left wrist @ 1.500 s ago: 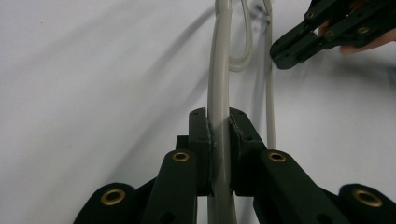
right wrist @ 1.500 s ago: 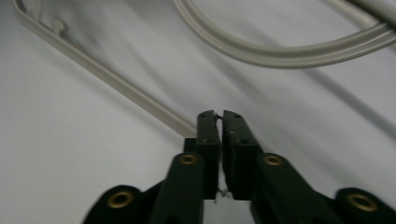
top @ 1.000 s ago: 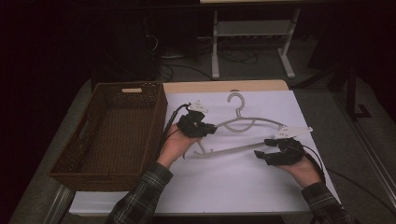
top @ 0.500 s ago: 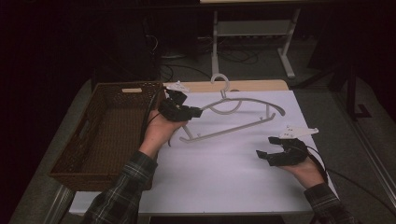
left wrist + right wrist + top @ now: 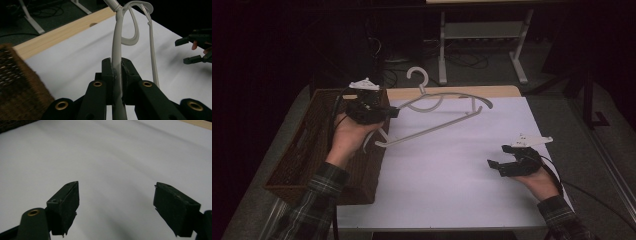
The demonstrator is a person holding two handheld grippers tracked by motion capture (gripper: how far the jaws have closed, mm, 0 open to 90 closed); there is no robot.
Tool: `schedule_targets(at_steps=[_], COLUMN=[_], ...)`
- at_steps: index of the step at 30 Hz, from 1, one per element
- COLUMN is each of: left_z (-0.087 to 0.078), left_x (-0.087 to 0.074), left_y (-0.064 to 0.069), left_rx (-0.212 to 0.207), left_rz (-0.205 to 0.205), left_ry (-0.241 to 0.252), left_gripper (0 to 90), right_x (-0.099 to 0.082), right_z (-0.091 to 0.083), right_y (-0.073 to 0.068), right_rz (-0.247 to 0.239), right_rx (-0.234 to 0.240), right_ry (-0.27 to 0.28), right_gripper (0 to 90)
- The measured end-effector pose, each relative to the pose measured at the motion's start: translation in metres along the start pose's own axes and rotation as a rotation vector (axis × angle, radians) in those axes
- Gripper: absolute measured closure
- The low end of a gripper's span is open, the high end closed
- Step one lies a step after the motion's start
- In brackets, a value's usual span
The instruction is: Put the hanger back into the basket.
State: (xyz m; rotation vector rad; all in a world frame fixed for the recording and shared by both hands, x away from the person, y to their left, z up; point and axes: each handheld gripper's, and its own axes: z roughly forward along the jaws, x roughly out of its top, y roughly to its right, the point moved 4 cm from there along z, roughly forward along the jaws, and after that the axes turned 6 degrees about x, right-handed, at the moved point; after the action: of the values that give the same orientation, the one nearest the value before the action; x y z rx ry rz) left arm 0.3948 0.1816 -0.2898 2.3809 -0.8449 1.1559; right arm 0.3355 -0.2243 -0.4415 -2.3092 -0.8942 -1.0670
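A white plastic hanger hangs in the air above the table's back left, its hook up. My left gripper is shut on one arm of the hanger, beside the basket. My right gripper rests low on the white sheet at the right, open, with nothing between its jaws; they have just been opening. The right gripper looks over bare white sheet. The left gripper view also catches the right gripper's open fingertips farther off.
A brown wicker basket stands along the table's left side. A white sheet covers the table, with a wooden strip at the back. A metal stand and cables are on the floor behind.
My left hand has lifted the hanger up and carried it left toward the basket. The right gripper let go of the hanger, opened wider and stayed in place.
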Motion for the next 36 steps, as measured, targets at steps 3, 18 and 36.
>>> schedule_targets(at_steps=[3,18,36], left_z=[-0.016,-0.079,-0.136], left_x=[-0.004,-0.041,-0.089], left_y=[-0.014,-0.067,-0.126], left_rx=[0.019,0.129,0.274], left_rz=[-0.023,-0.107,-0.208], left_ry=[0.024,0.057,0.070], left_gripper=[82.9,82.9,82.9], right_x=[-0.001,-0.005,-0.006], right_z=[0.000,0.003,0.002], right_y=[0.001,0.014,0.017], right_rz=[0.007,0.031,0.039], right_rx=[-0.008,-0.034,-0.069], right_ry=[-0.005,-0.009,-0.022], right_gripper=[19.5,18.7,18.6])
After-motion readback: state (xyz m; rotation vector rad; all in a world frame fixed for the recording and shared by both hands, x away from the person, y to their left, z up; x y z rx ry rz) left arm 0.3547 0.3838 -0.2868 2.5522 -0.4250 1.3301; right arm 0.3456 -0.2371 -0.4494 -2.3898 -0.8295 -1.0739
